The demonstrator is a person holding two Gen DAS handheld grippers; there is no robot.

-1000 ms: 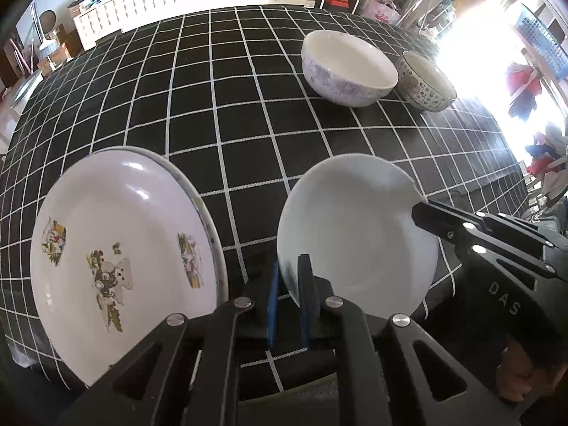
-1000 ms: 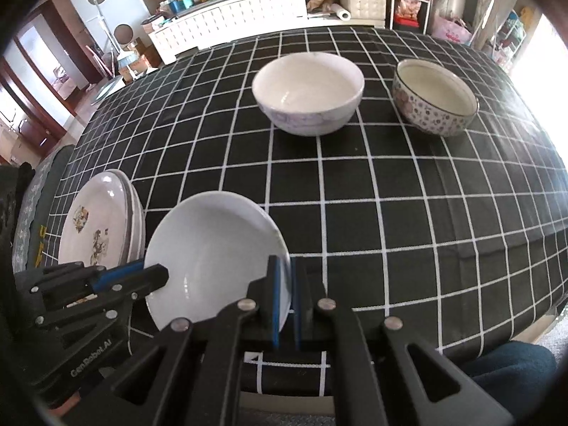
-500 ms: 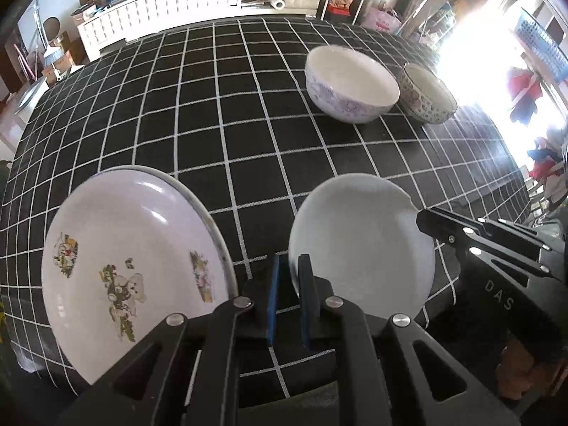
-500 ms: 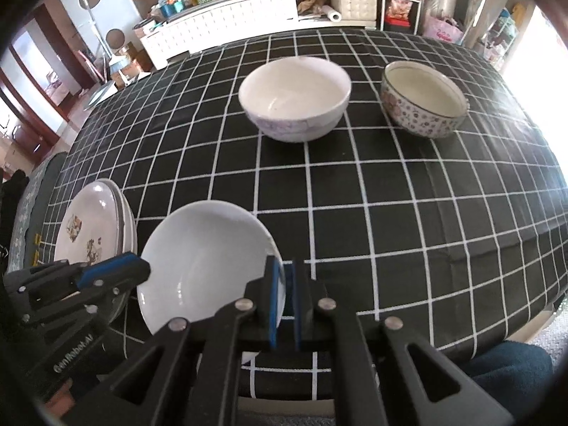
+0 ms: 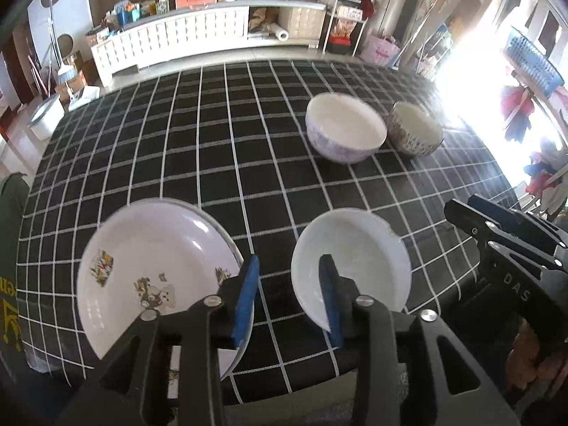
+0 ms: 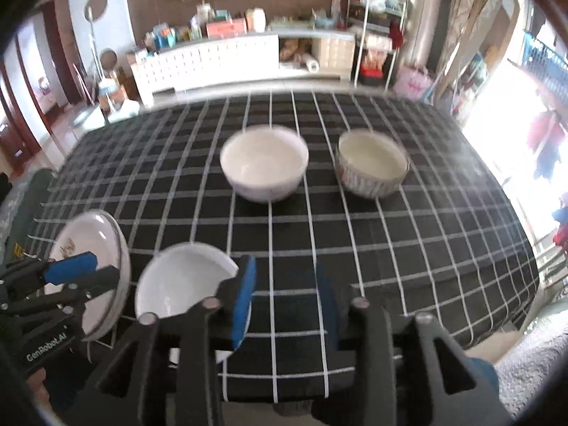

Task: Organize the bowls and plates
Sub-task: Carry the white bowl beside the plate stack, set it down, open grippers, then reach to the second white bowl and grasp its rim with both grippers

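On the near edge of a table under a black checked cloth (image 5: 220,163), my left gripper (image 5: 289,293) and right gripper (image 6: 284,291) both hang released and empty around a plain white plate (image 5: 355,266), which lies just beside a stack of picture plates (image 5: 149,269). I judge the plate-sorting step unfinished: next I must grip the plain plate's rim and lift it onto the stack. Farther back stand a white bowl (image 6: 264,167) and a patterned bowl (image 6: 372,165), apart, before a cluttered room with a long white cabinet (image 6: 213,60).
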